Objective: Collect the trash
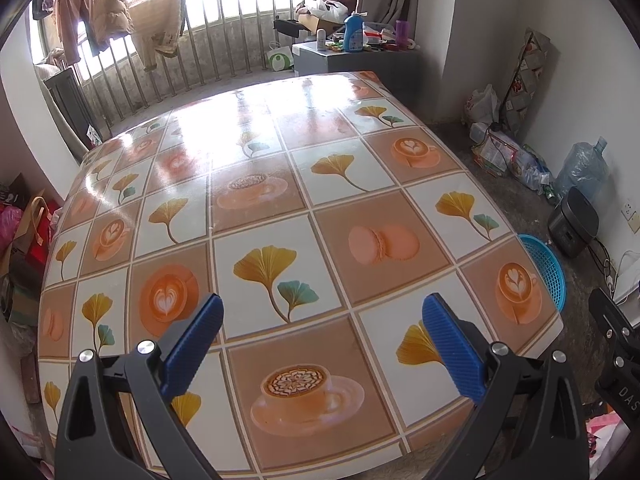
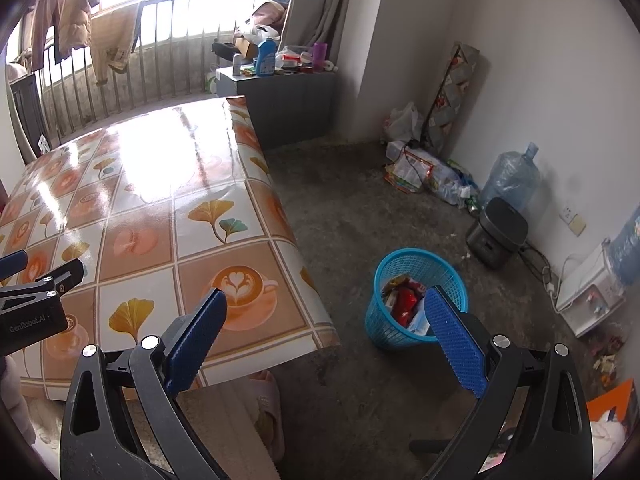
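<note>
Both the left gripper (image 1: 322, 344) and right gripper (image 2: 326, 340) are held spread and empty above the bare-looking table (image 1: 256, 128), since wrappers apparently already fill the blue basket (image 2: 416, 268).

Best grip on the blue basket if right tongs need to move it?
Take the basket by its near rim, from above. It stands upright with its mouth open, and the thin mesh wall fits between the open right tongs, clear of the wrappers inside.

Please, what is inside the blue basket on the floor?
The blue basket holds crumpled wrappers, red and whitish ones. The right gripper finger covers part of the inside, and the bottom layers cannot be seen.
</note>
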`<action>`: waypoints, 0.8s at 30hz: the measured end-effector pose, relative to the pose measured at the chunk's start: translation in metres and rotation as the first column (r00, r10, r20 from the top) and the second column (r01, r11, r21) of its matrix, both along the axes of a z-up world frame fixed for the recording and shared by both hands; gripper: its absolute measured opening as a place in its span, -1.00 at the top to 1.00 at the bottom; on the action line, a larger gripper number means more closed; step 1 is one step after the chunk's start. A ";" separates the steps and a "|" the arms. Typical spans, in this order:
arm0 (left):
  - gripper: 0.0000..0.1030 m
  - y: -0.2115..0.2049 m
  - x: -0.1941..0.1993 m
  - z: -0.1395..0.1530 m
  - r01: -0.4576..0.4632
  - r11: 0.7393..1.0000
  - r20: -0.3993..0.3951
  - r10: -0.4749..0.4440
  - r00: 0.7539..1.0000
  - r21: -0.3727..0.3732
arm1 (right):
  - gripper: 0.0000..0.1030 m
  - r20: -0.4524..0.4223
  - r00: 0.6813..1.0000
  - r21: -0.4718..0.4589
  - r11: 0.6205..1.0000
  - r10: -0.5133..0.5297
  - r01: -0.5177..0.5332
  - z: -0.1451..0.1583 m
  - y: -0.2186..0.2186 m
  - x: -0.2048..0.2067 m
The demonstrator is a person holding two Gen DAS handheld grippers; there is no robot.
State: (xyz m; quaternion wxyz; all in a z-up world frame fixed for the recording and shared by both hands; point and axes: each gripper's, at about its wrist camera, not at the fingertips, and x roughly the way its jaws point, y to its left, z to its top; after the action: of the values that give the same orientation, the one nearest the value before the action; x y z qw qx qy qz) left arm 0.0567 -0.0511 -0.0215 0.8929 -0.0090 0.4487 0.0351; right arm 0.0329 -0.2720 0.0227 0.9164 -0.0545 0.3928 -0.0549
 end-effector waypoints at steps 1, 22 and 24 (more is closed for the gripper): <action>-0.89 0.000 0.000 0.000 0.001 1.000 0.000 -0.001 1.000 0.000 | -0.84 0.000 1.000 0.000 1.000 0.000 0.000 0.000 0.000 0.000; -0.89 -0.001 0.001 0.000 0.017 1.000 -0.002 -0.017 1.000 0.007 | -0.84 0.000 1.000 -0.002 1.000 0.001 -0.001 0.000 -0.002 0.000; -0.89 -0.002 0.001 -0.001 0.021 1.000 -0.002 -0.021 1.000 0.008 | -0.84 0.000 1.000 -0.002 1.000 0.000 0.000 0.000 -0.003 0.000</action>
State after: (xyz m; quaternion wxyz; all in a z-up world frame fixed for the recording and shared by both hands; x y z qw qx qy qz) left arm 0.0580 -0.0529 -0.0220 0.8929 -0.0008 0.4494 0.0275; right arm 0.0324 -0.2746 0.0226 0.9164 -0.0555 0.3926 -0.0551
